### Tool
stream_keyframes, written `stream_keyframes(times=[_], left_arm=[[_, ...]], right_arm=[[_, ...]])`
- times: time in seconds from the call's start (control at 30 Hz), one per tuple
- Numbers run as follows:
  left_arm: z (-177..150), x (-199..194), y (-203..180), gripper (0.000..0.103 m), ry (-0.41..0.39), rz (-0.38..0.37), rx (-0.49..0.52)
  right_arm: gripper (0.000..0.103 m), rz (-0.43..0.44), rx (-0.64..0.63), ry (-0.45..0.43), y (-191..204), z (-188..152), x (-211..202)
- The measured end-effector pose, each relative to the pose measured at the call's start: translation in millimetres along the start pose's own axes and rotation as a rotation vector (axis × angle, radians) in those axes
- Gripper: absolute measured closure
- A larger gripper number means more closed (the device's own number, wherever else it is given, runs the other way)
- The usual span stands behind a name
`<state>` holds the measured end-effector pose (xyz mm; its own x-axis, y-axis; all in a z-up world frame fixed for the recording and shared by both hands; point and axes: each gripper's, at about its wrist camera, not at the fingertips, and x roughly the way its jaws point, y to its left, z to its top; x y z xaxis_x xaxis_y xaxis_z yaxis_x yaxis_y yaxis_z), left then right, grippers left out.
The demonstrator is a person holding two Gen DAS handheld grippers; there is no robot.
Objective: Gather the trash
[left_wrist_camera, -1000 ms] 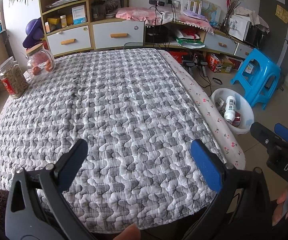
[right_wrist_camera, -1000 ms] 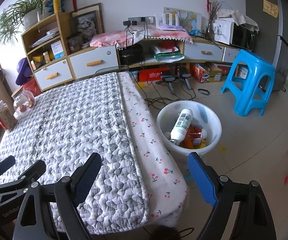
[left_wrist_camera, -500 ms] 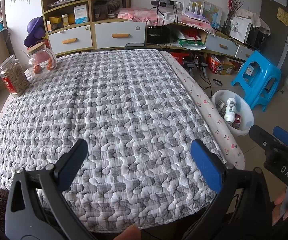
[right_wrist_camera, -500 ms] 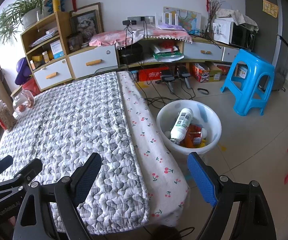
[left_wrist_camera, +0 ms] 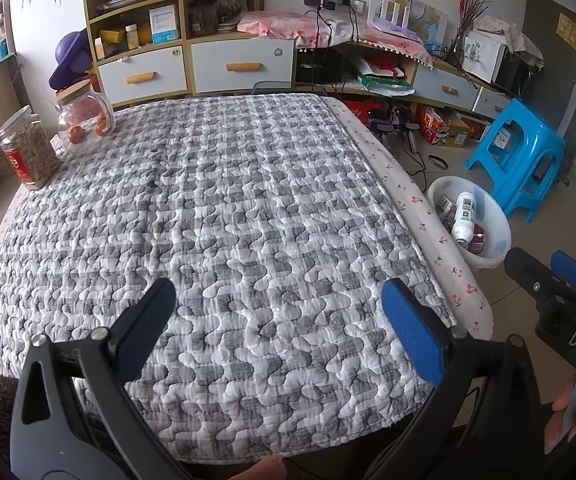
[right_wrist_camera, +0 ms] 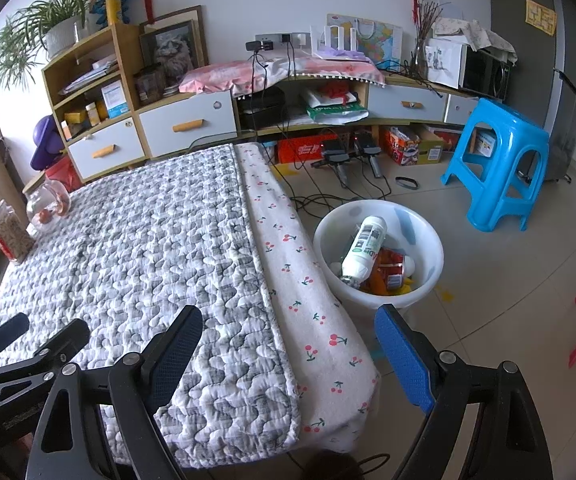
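Looking along my left gripper [left_wrist_camera: 277, 300], I see its blue-padded jaws spread wide with nothing between them, held over the near end of the grey-and-white quilt [left_wrist_camera: 215, 216] that covers the table. My right gripper [right_wrist_camera: 288, 332] stands just as wide and just as empty, straddling the near right corner where the cherry-print cloth [right_wrist_camera: 308, 304] runs along the quilt's edge. The trash sits off the table: a white basin [right_wrist_camera: 432, 240] on the tiled floor, just beside the cherry-print edge, holds a white bottle [right_wrist_camera: 364, 246] lying tilted on top of red and orange wrappers (I cannot make out the smaller pieces under it). A blue stool [right_wrist_camera: 500, 168] stands beyond the basin. At the far left corner of the quilt a jar with a red label [left_wrist_camera: 29, 148] stands next to a glass jar with a wooden lid [left_wrist_camera: 85, 116]; both are upright and well apart from either gripper
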<state>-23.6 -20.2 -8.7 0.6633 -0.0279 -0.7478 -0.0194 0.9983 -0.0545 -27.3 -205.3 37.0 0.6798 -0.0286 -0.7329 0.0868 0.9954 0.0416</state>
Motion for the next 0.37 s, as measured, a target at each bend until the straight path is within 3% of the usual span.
stream_keyframes(times=[0.37], left_arm=[[0.0,2.4,0.9,0.001,0.021,-0.009,-0.006]], right_arm=[[0.014,0.026,-0.002,-0.01,4.0,2.5,-0.2]])
